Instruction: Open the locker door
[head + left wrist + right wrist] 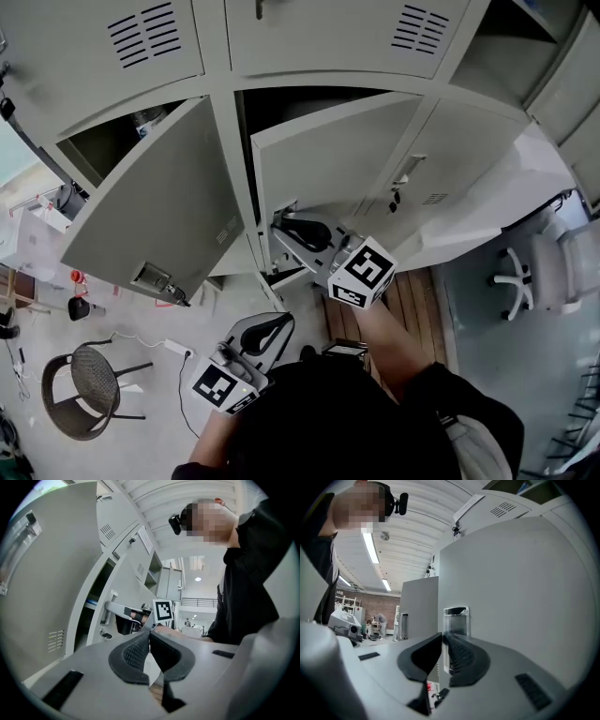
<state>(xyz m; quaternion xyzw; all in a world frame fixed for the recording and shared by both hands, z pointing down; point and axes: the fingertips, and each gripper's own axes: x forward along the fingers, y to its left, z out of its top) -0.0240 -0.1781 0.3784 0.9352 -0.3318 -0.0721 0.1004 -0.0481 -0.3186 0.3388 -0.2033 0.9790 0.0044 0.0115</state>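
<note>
Between the jaws of the right hand-held gripper (442,640), the locker door (511,597) is pinched by its free edge. The person should pull steadily along the hinge arc, without twisting. The left hand-held gripper (149,638), pressed together and empty, hangs well apart from the door.

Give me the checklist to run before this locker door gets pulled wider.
1. Grip: right gripper is closed on the door, with the door's edge between its jaws: ok.
2. Door off its frame: it stands partly open in the head view: ok.
3. Spare hand: left gripper hangs low, away from the lockers, jaws together with nothing between them: ok.
4. Swing path: neighbour door stands wide open, apart from the held edge on its left: ok.
5. Hold firm enough for a pull: cannot tell.
</note>
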